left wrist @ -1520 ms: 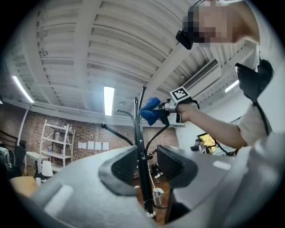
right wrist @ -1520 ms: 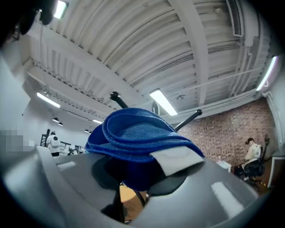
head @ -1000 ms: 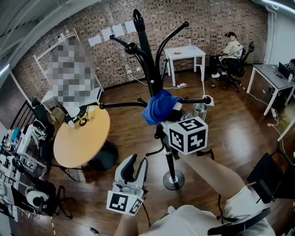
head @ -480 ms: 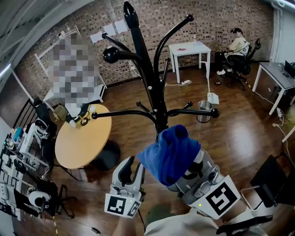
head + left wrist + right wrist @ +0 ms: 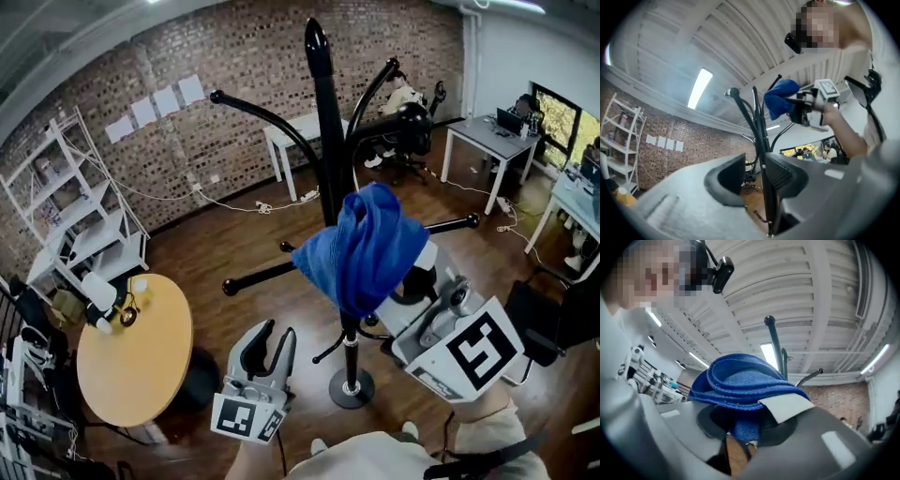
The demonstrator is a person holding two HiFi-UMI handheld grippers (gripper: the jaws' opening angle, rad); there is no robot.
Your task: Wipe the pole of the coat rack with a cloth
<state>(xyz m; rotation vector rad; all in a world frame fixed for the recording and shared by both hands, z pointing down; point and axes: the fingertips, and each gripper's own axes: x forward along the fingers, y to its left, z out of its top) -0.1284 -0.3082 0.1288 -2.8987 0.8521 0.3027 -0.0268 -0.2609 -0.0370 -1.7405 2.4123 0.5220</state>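
The black coat rack pole (image 5: pixel 327 141) rises from its round base (image 5: pixel 352 387) in front of me. A blue cloth (image 5: pixel 361 248) hangs bunched in front of the pole's middle, and my right gripper (image 5: pixel 405 281) is shut on it. The folds hide the fingertips. In the right gripper view the cloth (image 5: pixel 740 380) fills the jaws, with the pole (image 5: pixel 776 345) behind it. The left gripper view shows the cloth (image 5: pixel 780 96) just right of the pole (image 5: pixel 759 136); I cannot tell if they touch. My left gripper (image 5: pixel 278 330) is low and left of the base, open and holding nothing.
Hook arms (image 5: pixel 267 117) stick out from the pole at several heights. A round wooden table (image 5: pixel 131 361) stands at the left and a white shelf (image 5: pixel 75 206) behind it. Desks (image 5: pixel 487 141) and a seated person (image 5: pixel 403 94) are at the back right, and a black chair (image 5: pixel 558 319) is close on the right.
My right gripper has carried the cloth from the hook level down toward me, then up in front of the pole's middle. The head view has turned. The left gripper has stayed low.
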